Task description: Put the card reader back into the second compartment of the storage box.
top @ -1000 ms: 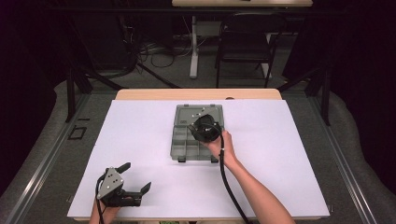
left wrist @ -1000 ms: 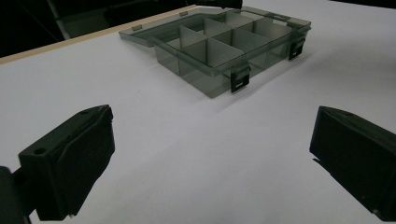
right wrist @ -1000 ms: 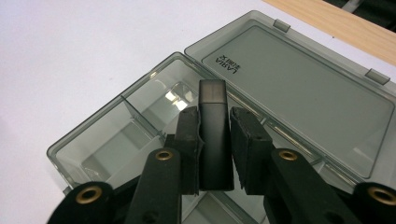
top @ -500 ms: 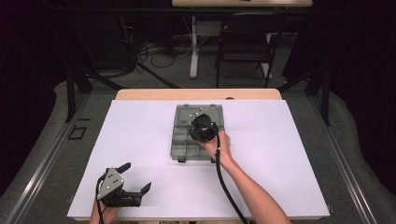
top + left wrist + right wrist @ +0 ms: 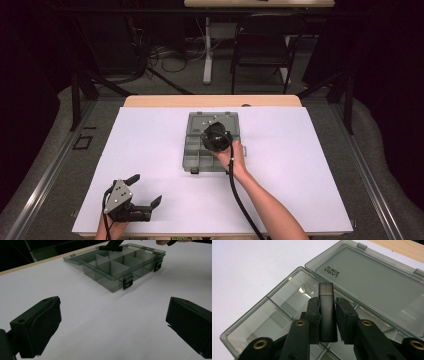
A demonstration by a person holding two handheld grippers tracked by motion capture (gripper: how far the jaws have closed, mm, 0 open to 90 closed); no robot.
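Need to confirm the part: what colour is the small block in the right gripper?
Black small rectangular block, clearest in the right gripper view.

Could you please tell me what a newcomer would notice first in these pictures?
Probably the right gripper, shut on a slim black block and poised over the open smoky-grey compartment box at the middle of the white table. Next, the left gripper resting open near the table's front left edge.
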